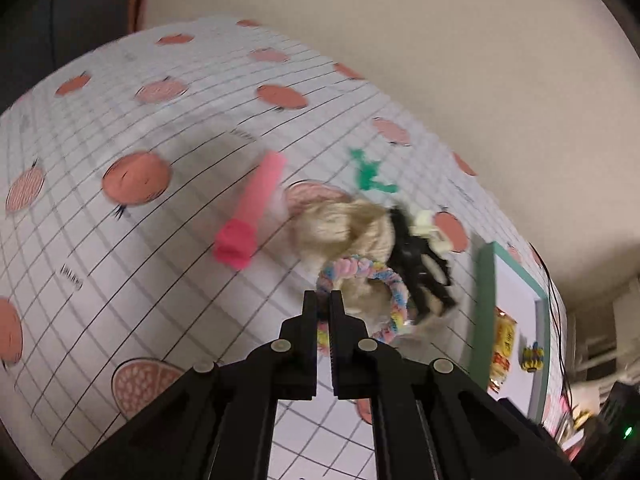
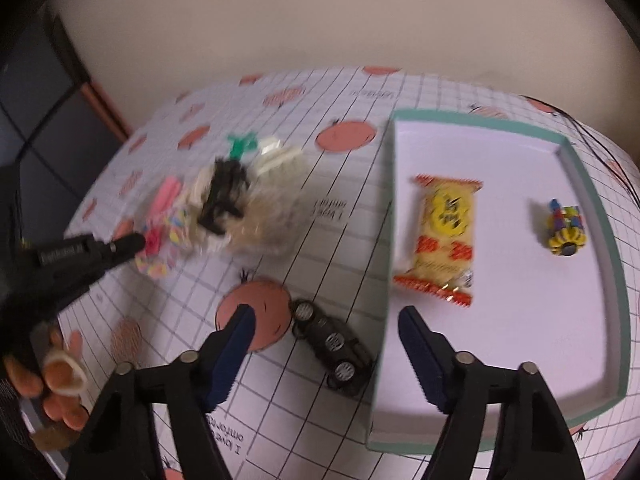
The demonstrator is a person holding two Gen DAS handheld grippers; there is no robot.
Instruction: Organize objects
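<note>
A pastel scrunchie (image 1: 376,280), pinched in the left gripper (image 1: 324,300), sits amid hair clips (image 1: 420,264) on the gridded, orange-printed tablecloth (image 1: 120,260). The right gripper (image 2: 326,318) gapes wide over a toy car (image 2: 332,340) beside the green-rimmed tray (image 2: 592,184) holding a yellow snack packet (image 2: 444,236), its lettering unreadable.

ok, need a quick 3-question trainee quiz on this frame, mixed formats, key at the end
1. True or false: the right gripper is open, with nothing between its fingers.
2. Which items lie inside the tray? A) snack packet and small yellow toy B) toy car and pink tube C) nothing
3. Fill in: the left gripper is shut on the pastel ____.

Key: 1 true; 2 A; 3 scrunchie.
</note>
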